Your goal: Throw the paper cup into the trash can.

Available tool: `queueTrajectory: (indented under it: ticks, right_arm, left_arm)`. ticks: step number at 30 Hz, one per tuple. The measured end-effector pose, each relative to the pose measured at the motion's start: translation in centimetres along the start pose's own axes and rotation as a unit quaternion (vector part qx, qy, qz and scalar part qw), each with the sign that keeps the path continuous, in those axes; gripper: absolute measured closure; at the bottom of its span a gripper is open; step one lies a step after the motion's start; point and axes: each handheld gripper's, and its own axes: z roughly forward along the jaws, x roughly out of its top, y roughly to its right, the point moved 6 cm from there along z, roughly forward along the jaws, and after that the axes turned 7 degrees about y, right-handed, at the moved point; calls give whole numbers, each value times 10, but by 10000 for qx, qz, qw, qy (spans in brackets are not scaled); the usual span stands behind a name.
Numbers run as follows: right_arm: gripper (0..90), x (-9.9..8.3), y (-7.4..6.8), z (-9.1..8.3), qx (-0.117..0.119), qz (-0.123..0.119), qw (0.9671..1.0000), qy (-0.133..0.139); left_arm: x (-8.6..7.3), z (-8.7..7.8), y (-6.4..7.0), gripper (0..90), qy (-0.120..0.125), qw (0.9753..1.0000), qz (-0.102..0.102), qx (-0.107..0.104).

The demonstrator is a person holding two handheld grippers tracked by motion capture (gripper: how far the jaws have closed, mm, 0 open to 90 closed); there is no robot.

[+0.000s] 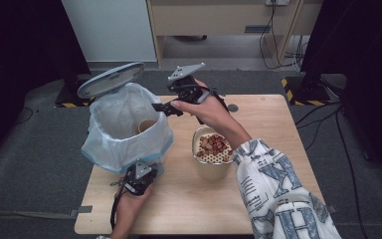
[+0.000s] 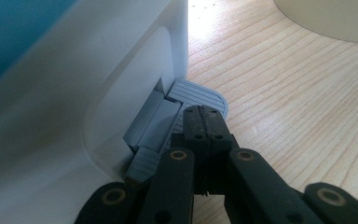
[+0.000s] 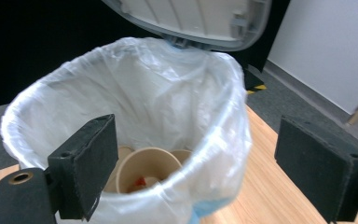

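A small white pedal bin (image 1: 104, 152) lined with a clear plastic bag (image 3: 177, 93) stands on the left of the wooden table (image 1: 273, 124), its grey lid (image 1: 110, 79) raised. My left gripper (image 1: 149, 169) is at the bin's foot, shut, with its tips (image 2: 204, 116) resting on the grey pedal (image 2: 205, 93). My right gripper (image 1: 164, 108) hovers open beside the bin's right rim, with nothing between its pads (image 3: 88, 163). Paper cups (image 3: 147, 168) lie inside the bag; one cup (image 1: 145, 125) shows from above.
A beige round container (image 1: 211, 164) with a perforated insert and reddish-brown food scraps (image 1: 213, 144) stands mid-table, under my right forearm. Bare tabletop lies to its right and in front. Cables and dark stands sit on the floor beyond the table.
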Motion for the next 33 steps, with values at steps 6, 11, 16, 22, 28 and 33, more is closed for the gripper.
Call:
queueTrajectory:
  ticks: [6, 11, 16, 22, 28, 33]
  right_arm:
    - [133, -6, 10, -11, -126, 78, 9999, -32]
    - [134, -11, 18, -19, -253, 139, 9996, -35]
    - [133, -17, 26, -27, -384, 189, 9991, -44]
    - [131, -25, 37, -37, -586, 275, 9979, -61]
    - [129, -31, 47, -48, -698, 355, 9969, -53]
    - [128, -36, 53, -57, -761, 381, 9964, -53]
  left_arm:
    - [0, 0, 0, 896, 1, 10000, 0, 0]
    - [0, 0, 0, 896, -2, 10000, 1, -3]
    - [0, 0, 0, 895, -2, 10000, -1, -3]
    - [0, 0, 0, 896, 1, 10000, -4, -4]
    - [0, 0, 0, 896, 3, 10000, -6, -5]
    - [0, 0, 0, 896, 12, 10000, 5, 0]
